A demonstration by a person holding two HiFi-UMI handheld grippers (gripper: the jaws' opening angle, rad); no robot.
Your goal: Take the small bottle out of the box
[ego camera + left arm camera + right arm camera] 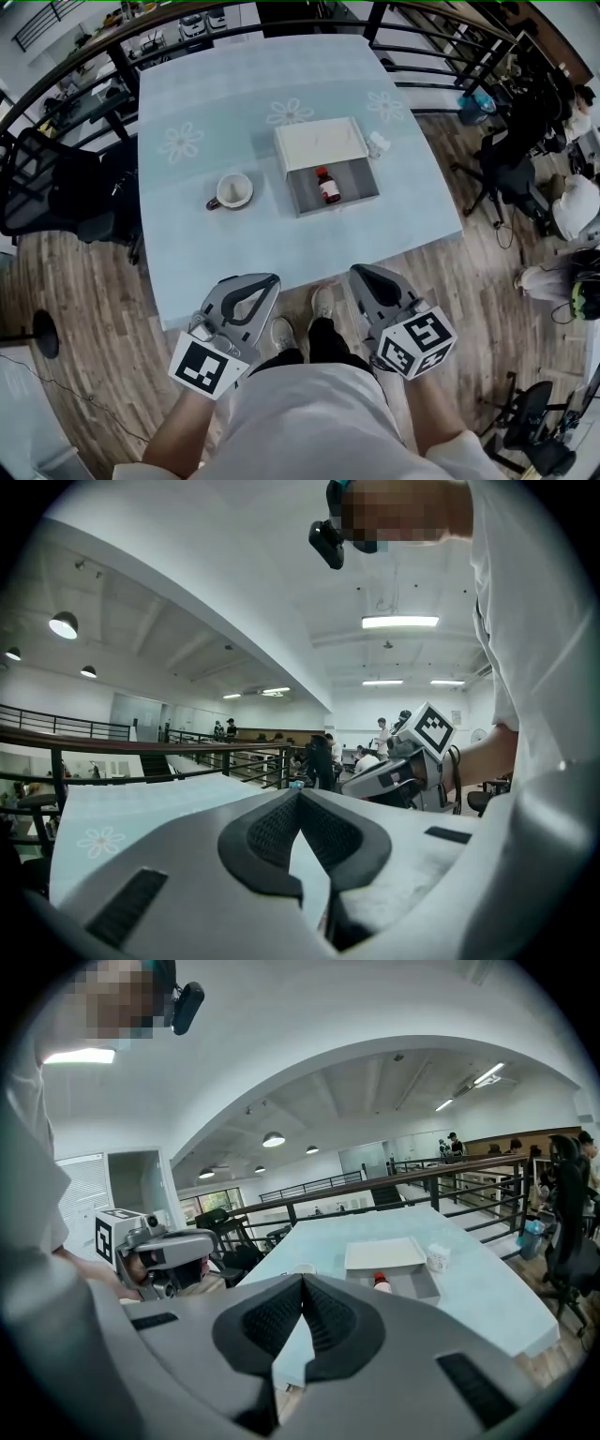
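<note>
A small brown bottle (328, 187) with a red cap lies in the open grey box (359, 199) on the pale blue table (244, 244). The box's white lid (320, 143) rests over its far half. In the right gripper view the bottle (382, 1282) shows as a red cap inside the box (422, 1285). Both grippers hang below the table's near edge, close to the person's body, far from the box. My left gripper (271, 280) is shut with nothing in it, and so is my right gripper (357, 273). Each gripper's jaws meet tip to tip in its own view.
A white mug (232, 191) stands left of the box. A small white object (378, 143) sits by the box's right far corner. Black railings (441, 56) and chairs (47, 187) ring the table. People sit at the right (574, 202).
</note>
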